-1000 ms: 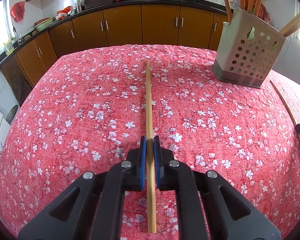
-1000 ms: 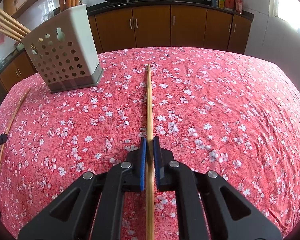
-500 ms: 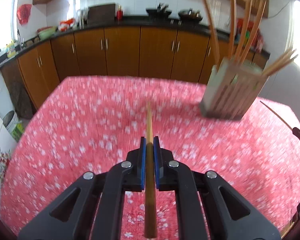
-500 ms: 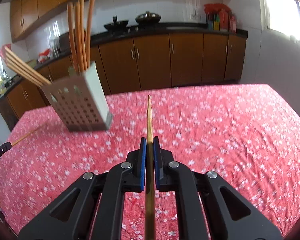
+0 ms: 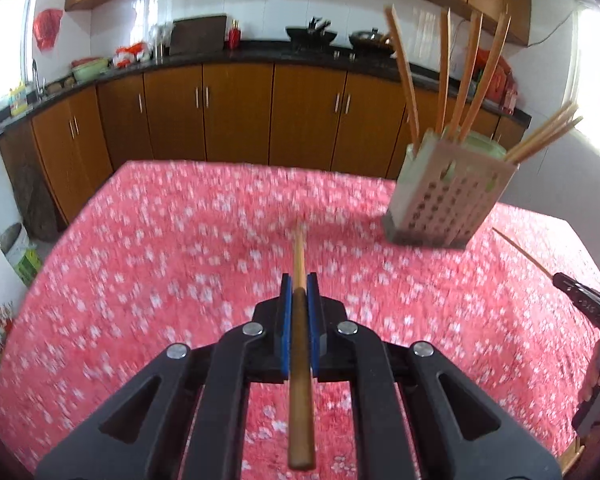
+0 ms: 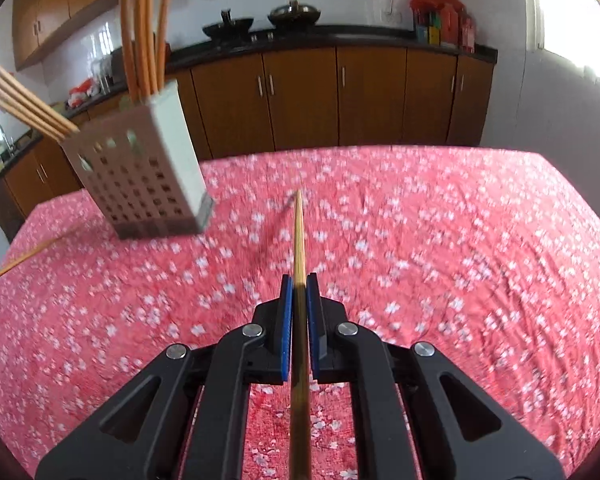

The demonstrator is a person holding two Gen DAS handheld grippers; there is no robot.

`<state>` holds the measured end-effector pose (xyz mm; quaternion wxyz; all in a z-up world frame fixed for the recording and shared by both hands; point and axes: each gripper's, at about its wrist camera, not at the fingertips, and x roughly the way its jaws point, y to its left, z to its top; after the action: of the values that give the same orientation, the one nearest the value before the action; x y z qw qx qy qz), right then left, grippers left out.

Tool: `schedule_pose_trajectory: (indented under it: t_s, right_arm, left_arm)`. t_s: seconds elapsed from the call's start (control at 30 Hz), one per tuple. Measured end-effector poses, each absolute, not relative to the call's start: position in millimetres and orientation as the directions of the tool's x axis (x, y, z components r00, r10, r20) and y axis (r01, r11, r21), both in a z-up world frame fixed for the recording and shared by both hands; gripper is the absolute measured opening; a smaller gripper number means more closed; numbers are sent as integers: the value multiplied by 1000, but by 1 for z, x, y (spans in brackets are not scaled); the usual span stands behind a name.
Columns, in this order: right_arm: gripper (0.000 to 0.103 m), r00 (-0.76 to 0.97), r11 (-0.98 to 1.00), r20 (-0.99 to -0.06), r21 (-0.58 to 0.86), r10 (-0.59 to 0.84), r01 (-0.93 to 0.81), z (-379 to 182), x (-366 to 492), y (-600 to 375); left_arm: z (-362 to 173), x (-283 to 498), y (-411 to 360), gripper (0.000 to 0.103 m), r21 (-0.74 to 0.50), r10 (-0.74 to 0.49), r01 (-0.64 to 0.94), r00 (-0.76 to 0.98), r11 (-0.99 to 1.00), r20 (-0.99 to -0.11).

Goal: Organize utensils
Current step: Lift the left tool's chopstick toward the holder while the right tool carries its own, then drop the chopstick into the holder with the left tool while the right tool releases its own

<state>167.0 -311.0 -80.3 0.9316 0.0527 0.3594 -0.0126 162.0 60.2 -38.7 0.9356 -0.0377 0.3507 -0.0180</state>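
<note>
The left gripper (image 5: 299, 294) had its jaws clamped on a chopstick (image 5: 299, 256). The right gripper (image 6: 299, 294) gripped another chopstick (image 6: 298, 236) above the table (image 6: 460, 240), near the holder (image 6: 148, 184).

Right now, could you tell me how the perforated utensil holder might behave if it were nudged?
The utensil holder is tall with a narrow base, and long chopsticks lean out above its rim, so it looks top-heavy and could tip. On the wrinkled tablecloth it would probably catch, not slide.

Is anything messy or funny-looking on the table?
Nothing is spilled or broken. The chopsticks in the holder splay out in different directions, some leaning far sideways. Each gripper, left gripper and right gripper, grips one chopstick above the tablecloth.
</note>
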Motion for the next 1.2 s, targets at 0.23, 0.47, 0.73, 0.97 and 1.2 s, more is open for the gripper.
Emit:
schedule_pose_trajectory:
  t_s: [0.23,0.47,0.73,0.97,1.2]
  right_arm:
    - [11,684,997,-728,71,40,17,-106,169,-304]
    - [22,668,997,-742,73,54,1,-113,149,-302]
    - [7,690,997,-721,83,61,-1,-101,141,-302]
    - [7,831,990,-552,138,73,5,-37,122,-313]
    - [7,893,988,-445,155,63,7,3,118,-314]
  left_arm:
    - [-67,158,63,8,-91,-61,-3,718,996,-694]
    - [-75,160,59,8,-94,-66,0,705,996,-706]
    - [-62,154,59,8,-101,-67,-3,731,995,-680]
    - [-23,146,63,8,-119,-71,0,801,993,-595]
    - [22,136,59,8,-140,-97,32,868,990,-487]
